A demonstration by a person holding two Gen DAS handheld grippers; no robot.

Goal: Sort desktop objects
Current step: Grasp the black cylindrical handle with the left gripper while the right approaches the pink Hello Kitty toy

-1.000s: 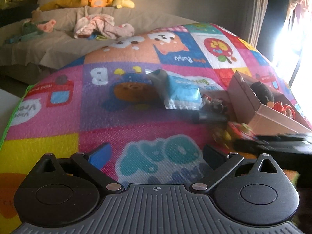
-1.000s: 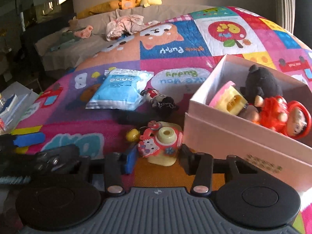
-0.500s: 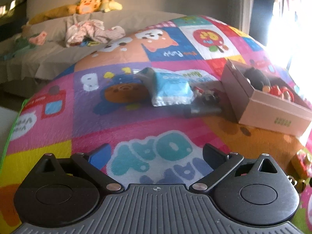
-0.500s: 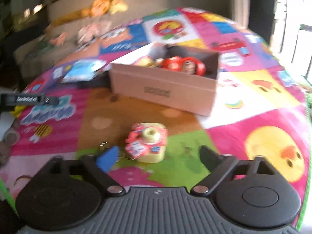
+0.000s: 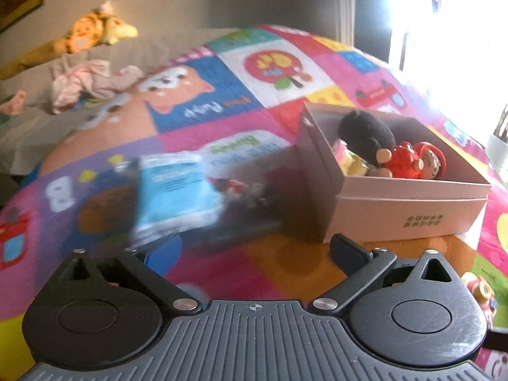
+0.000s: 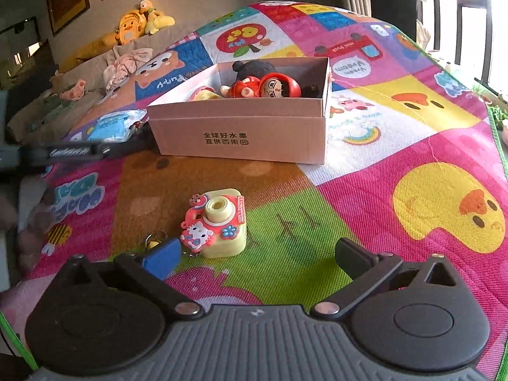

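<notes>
Pink cardboard forms the box point(image 6: 241, 133) that sits mid-mat on a bright patchwork play mat point(image 6: 412, 146), with black printed characters on its near side. Inside it lie a red doll point(image 6: 270, 87), a black plush point(image 6: 250, 66) behind the doll, and a pale yellow-and-pink toy point(image 6: 203, 93) at the left end. A yellow toy camera point(image 6: 219, 225) with a red-and-white cat charm stands on the mat, apart from the box and in front of it, just beyond the blue pad of the right tongs point(image 6: 257, 255). Those tongs are spread wide, their jaws having just been opening, and nothing is between them; the camera sits off toward the left finger, and whether the pad touches it cannot be told. The left tongs point(image 5: 254, 252) are also spread wide and empty, pointing down over the mat near the box's left corner. To the left of the box lies a blue-and-white packet point(image 5: 174, 190), blurred in the left wrist view, with a small red-and-white figure point(image 5: 228, 185) and a dark object point(image 5: 247, 231) between the packet and the box; the blur hides what they are. The toy camera shows again at the right edge of the left wrist view. Beyond the mat, a grey sofa point(image 6: 92, 63) carries yellow plush toys point(image 6: 139, 22) and a heap of pink clothes point(image 6: 123, 66).
</notes>
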